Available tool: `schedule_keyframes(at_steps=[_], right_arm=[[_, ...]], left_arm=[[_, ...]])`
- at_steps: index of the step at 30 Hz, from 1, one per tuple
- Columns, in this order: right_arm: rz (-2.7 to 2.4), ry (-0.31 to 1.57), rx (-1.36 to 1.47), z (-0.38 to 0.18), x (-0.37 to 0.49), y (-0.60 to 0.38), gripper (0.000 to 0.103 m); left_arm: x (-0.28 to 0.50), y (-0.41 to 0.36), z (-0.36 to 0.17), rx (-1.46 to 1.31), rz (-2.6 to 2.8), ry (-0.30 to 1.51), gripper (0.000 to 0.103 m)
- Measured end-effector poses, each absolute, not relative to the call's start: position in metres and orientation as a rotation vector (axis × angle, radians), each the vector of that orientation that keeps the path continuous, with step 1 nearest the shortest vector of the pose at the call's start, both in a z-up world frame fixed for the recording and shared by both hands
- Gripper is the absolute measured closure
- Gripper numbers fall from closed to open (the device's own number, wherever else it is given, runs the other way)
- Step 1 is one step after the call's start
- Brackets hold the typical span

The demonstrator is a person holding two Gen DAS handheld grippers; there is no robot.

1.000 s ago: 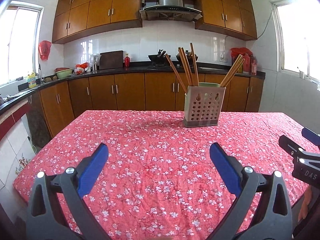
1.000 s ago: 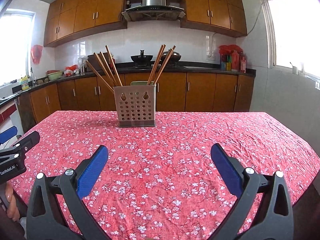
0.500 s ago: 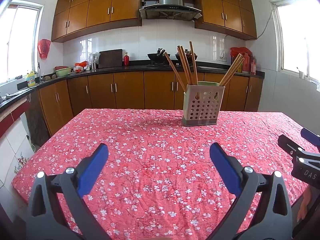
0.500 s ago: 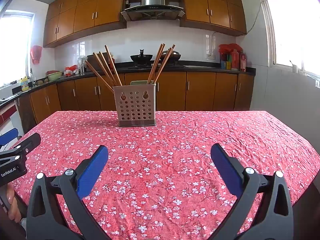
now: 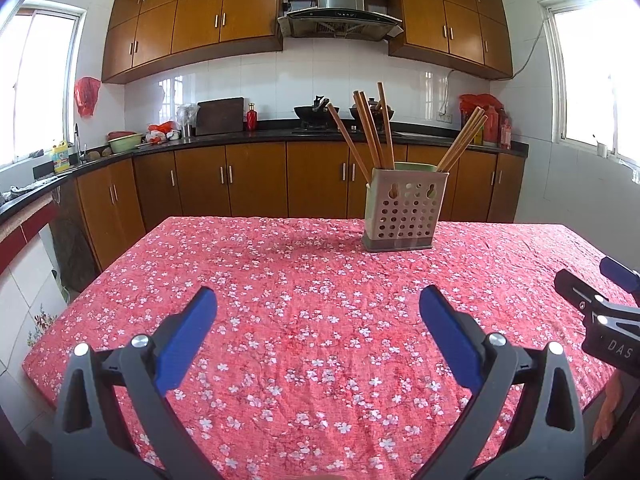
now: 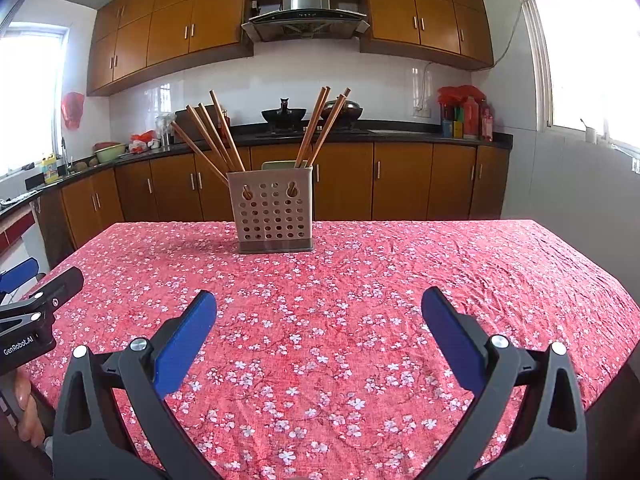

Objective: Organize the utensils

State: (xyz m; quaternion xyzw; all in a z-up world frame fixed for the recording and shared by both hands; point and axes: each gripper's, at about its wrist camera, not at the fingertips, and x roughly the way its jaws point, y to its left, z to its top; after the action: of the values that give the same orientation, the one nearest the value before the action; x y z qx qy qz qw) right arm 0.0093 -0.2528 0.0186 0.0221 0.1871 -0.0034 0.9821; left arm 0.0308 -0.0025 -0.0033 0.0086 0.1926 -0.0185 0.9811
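Observation:
A beige perforated utensil holder (image 5: 404,210) stands upright on the far part of the table, also seen in the right wrist view (image 6: 273,212). Several wooden chopsticks (image 5: 370,132) lean out of its left compartment and a few more (image 5: 460,144) out of its right; in the right wrist view the left bunch (image 6: 212,136) and right bunch (image 6: 320,128) show the same. My left gripper (image 5: 318,320) is open and empty, low over the near table. My right gripper (image 6: 318,320) is open and empty, also well short of the holder.
The table has a red flowered cloth (image 5: 300,300). The right gripper's body shows at the right edge of the left view (image 5: 600,320); the left gripper's body shows at the left edge of the right view (image 6: 32,320). Kitchen counter and cabinets (image 5: 240,176) lie behind.
Both cameras have tilted up slightly, so the holder sits a little lower in view. Both grippers stay open and empty.

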Motion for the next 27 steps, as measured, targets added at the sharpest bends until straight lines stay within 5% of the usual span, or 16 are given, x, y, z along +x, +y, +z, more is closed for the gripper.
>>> schedule_keyframes(at_steps=[27], right_arm=[[-0.009,0.378,0.054,0.0192,0.0105,-0.2532,0.002]], left_arm=[[0.0309,-0.0031,-0.0028,0.016,-0.039,0.391,0.004]])
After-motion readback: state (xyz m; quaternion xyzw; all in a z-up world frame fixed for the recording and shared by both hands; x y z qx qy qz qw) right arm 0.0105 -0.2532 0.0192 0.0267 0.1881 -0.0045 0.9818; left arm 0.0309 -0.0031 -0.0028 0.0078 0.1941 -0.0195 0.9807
